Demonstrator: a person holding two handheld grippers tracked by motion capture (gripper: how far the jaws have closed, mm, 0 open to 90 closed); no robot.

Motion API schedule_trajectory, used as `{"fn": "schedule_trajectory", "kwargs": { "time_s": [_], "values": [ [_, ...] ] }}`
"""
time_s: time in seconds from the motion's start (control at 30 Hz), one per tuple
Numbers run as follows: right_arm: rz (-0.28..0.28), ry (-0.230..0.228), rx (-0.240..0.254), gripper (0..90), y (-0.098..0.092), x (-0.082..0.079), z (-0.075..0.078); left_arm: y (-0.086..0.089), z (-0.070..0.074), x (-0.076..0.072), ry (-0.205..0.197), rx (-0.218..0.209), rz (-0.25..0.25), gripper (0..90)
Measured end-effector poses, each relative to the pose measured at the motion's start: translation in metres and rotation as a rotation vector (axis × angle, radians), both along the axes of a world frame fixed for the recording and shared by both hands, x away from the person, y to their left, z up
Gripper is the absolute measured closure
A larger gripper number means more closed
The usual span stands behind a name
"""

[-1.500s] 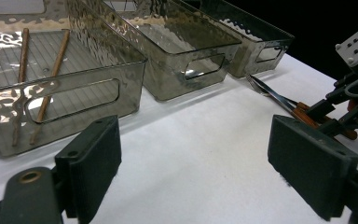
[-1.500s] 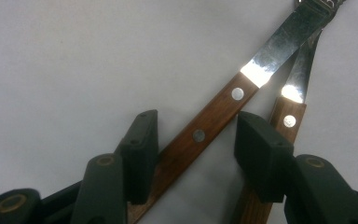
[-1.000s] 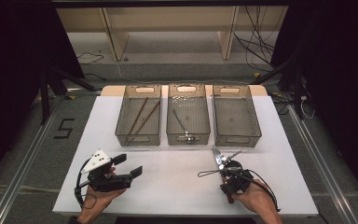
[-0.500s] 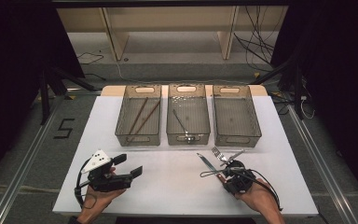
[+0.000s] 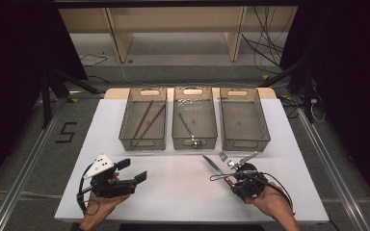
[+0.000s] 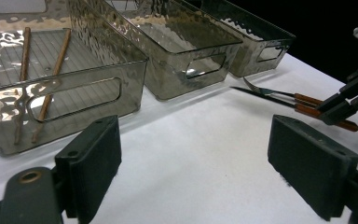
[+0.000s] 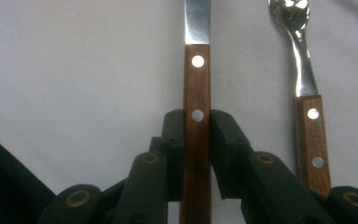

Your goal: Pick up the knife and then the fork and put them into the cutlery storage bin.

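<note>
The right claw (image 7: 197, 133) has just been closing, and its black pads now clamp the wooden handle of a knife (image 7: 196, 107), the blade running straight out ahead of the jaws over the white counter (image 7: 74, 70). Just to the side of that claw lies a fork (image 7: 307, 107), parallel to the knife, free of the jaws and not yet picked up. The left claw (image 6: 200, 163) stands wide open with nothing between its pads, resting low over the counter.

As a judgement, the sorting looks partly done: beyond the left claw, the nearest bin (image 5: 143, 120) holds two chopsticks (image 5: 144, 120), the middle bin (image 5: 194, 118) one metal utensil (image 5: 189, 127), and the far bin (image 5: 243, 118), just ahead of the right claw, is empty. The knife and the fork are left to place.

The knife and fork handles are reddish-brown wood with bright rivets, their metal parts polished steel. The bins are smoky translucent plastic, rectangular, with rippled walls, ribbed floors and cut-out handles. The chopsticks are slim brown rods.
</note>
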State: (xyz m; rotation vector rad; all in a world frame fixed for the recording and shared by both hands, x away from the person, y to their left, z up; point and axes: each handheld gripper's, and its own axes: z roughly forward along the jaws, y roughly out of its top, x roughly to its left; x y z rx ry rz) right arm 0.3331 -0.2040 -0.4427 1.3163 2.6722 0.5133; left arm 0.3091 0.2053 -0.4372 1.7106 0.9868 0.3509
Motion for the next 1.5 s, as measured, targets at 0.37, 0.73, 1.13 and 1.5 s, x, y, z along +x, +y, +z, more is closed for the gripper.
{"fn": "schedule_trajectory", "kwargs": {
  "time_s": [0.37, 0.73, 1.13, 1.5],
  "values": [
    [0.008, -0.057, 0.078, 76.7, -0.010, 0.003, 0.024, 0.002, 0.001, 0.000, -0.009, -0.006, 0.006, 17.0],
    [-0.024, -0.113, 0.113, 76.7, -0.021, 0.022, 0.043, 0.007, 0.001, 0.000, -0.016, -0.021, 0.021, 17.0],
    [-0.087, -0.154, 0.160, 76.7, -0.029, 0.052, 0.054, 0.010, 0.000, 0.002, -0.022, -0.029, 0.030, 17.0],
    [-0.126, -0.158, 0.184, 76.8, -0.029, 0.076, 0.055, 0.012, 0.000, 0.002, -0.022, -0.040, 0.032, 16.9]
  ]
}}
